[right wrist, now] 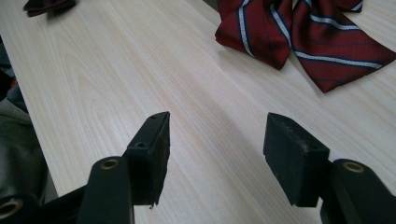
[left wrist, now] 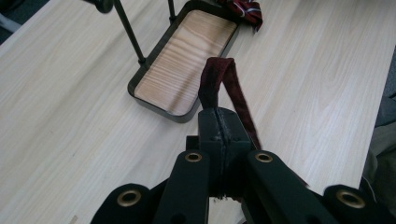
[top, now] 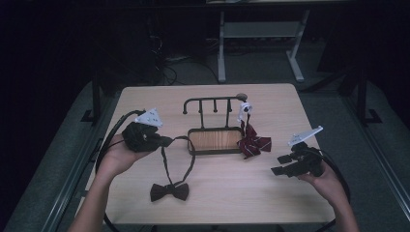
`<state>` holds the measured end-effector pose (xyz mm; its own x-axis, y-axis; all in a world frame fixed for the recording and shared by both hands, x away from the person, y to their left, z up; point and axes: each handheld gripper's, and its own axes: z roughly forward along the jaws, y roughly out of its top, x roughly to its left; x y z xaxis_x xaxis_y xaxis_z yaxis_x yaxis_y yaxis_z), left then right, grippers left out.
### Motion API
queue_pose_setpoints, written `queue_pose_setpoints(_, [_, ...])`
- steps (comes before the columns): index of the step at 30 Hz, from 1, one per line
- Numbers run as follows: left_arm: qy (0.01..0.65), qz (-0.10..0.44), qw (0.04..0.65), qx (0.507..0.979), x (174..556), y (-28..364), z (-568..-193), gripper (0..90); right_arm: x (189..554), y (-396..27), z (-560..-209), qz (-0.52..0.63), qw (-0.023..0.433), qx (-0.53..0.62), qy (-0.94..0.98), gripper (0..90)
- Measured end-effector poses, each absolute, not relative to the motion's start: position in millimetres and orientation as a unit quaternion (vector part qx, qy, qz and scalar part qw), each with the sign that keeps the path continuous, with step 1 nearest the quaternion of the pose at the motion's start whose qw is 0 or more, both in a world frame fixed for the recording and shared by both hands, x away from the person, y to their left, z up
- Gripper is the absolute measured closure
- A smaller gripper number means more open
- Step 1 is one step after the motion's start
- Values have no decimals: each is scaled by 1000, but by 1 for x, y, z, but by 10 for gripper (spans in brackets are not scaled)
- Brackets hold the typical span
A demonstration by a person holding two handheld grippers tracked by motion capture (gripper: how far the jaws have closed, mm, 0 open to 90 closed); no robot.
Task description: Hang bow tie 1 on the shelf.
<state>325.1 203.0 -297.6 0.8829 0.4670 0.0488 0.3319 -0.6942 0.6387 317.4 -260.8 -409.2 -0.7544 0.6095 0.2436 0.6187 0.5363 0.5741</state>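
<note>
Surface: pale wooden table [top: 270, 193] in a dark room, with your forearms coming in from the near edge.
Left gripper [top: 164, 141]: you have its jaws together, clamped on the strap [left wrist: 215, 77] of the dark bow tie [top: 168, 191].
Bow tie: its bow lies on the table near you, and the strap loop rises to your left gripper.
Right gripper [top: 282, 165]: you hold its jaws apart with nothing between them, above bare table.
Stand [top: 214, 140]: a dark rack with a wooden tray, mid-table.
Striped tie [top: 254, 143]: red, lying just right of the tray.
</note>
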Motion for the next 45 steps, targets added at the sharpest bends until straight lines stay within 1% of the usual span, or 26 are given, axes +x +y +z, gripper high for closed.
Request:
queue_pose_setpoints(12, [219, 100, 329, 913, 335, 202, -290, 900, 316, -263, -407, -333, 6, -354, -874, 412])
queue_pose_setpoints(22, [232, 94, 331, 910, 358, 204, -281, 900, 315, -264, -407, -333, 4, -354, -874, 414])
queue_pose_setpoints(31, [234, 93, 340, 906, 370, 204, -273, 900, 315, -265, -407, -333, 6, -354, -874, 416])
queue_pose_setpoints(34, [239, 98, 344, 903, 376, 203, -269, 900, 315, -265, -407, -333, 6, -354, -874, 415])
queue_pose_setpoints(41, [257, 93, 355, 894, 395, 204, -263, 899, 315, -265, -408, -333, 6, -352, -875, 416])
queue_pose_setpoints(45, [265, 96, 350, 894, 401, 204, -262, 900, 315, -264, -408, -333, 7, -352, -875, 416])
